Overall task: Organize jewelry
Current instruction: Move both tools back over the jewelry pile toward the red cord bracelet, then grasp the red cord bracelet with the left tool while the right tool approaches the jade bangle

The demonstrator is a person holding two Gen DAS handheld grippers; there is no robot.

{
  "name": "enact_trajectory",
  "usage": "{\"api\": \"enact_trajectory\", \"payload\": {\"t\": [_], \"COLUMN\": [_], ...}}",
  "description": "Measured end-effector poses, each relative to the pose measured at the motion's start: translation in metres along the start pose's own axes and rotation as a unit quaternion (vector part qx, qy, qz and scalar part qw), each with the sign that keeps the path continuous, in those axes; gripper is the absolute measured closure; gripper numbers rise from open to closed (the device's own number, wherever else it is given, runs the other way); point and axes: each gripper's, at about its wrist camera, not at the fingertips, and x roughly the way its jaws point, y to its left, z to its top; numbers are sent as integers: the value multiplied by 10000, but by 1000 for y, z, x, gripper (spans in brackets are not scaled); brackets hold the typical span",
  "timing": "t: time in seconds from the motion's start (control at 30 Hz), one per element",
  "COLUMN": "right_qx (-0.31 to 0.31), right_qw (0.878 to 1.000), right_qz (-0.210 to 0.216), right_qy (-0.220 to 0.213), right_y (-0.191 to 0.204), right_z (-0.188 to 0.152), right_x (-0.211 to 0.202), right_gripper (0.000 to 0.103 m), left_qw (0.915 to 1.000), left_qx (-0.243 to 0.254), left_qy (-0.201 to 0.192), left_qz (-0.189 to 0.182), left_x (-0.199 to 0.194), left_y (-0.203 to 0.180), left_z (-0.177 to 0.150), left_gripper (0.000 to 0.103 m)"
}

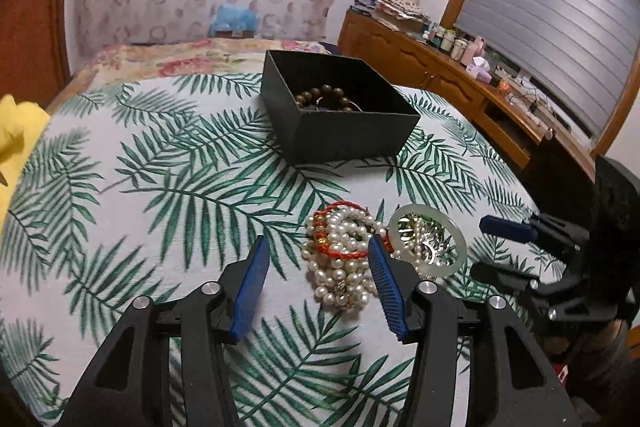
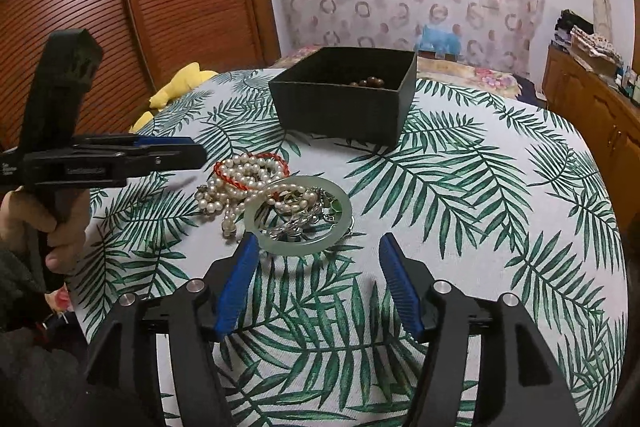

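Observation:
A heap of jewelry lies on the leaf-print cloth: white pearl strands (image 1: 344,259) (image 2: 236,175), a red cord bracelet (image 1: 340,253) (image 2: 256,161) and a pale green jade bangle (image 1: 430,241) (image 2: 298,215) around silver pieces. A dark open box (image 1: 340,107) (image 2: 348,95) stands behind it with a brown bead bracelet (image 1: 324,97) (image 2: 366,81) inside. My left gripper (image 1: 318,247) (image 2: 192,153) is open and empty, just short of the pearls. My right gripper (image 2: 316,245) (image 1: 486,247) is open and empty, just before the bangle.
The cloth covers a round table (image 2: 500,227). A yellow soft item (image 1: 16,131) (image 2: 180,83) lies at its left edge. A wooden sideboard (image 1: 440,75) with bottles stands to the right, a bed with a flowered cover (image 1: 180,55) behind.

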Motion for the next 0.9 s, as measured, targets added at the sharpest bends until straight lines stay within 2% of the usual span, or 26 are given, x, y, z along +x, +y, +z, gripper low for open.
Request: {"api": "enact_trajectory", "payload": {"t": [0.13, 0.33, 0.43, 0.5, 0.57, 0.67, 0.9], "right_qx": [-36, -40, -51, -61, -65, -62, -143], "right_qw": [10000, 10000, 10000, 10000, 10000, 10000, 9998], "right_qz": [-63, -38, -27, -25, -31, -41, -85], "right_qy": [33, 66, 56, 44, 31, 25, 99], "right_y": [2, 4, 5, 6, 6, 6, 5], "right_z": [-1, -5, -5, -5, -4, -4, 1], "right_x": [1, 1, 1, 1, 0, -1, 2], "right_gripper": [37, 37, 37, 37, 37, 37, 36], "left_qw": [9999, 9988, 9983, 9985, 9989, 9993, 9991], "left_qx": [-84, -361, -411, -388, -344, -282, -88], "left_qy": [95, 241, 252, 235, 204, 108, -380], "left_qz": [-14, -230, -331, -307, -254, -240, -136], "left_x": [9, 18, 19, 18, 17, 11, -21], "left_y": [2, 10, 11, 10, 8, 6, -8], "left_z": [1, 0, -1, -2, -1, 0, 6], "left_gripper": [75, 78, 89, 90, 99, 99, 99]}}
